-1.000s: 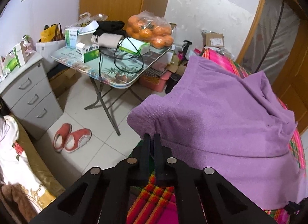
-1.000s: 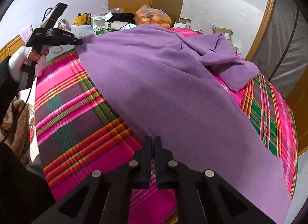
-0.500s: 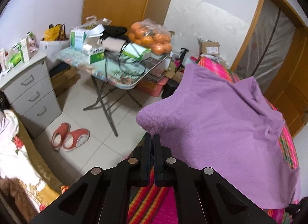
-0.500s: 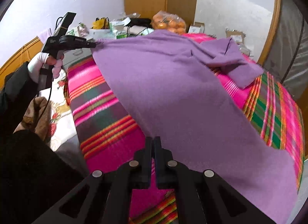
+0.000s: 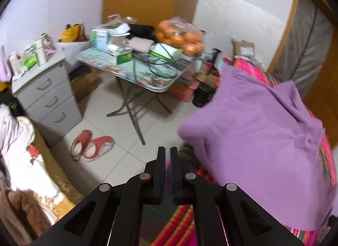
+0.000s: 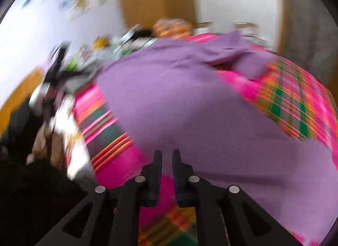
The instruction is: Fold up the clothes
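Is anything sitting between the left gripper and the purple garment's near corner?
Nothing visible. The left gripper hangs just left of the purple garment, with only floor tiles and the plaid bedspread edge below the gap.

Even, soft indoor light; right wrist view heavily motion-blurred, both bowed with dark fisheye corners.

Both claws let go: left claw (image 5: 167,151) dropped the purple garment (image 5: 264,146), right claw (image 6: 166,155) opened a little, its view went blurry.
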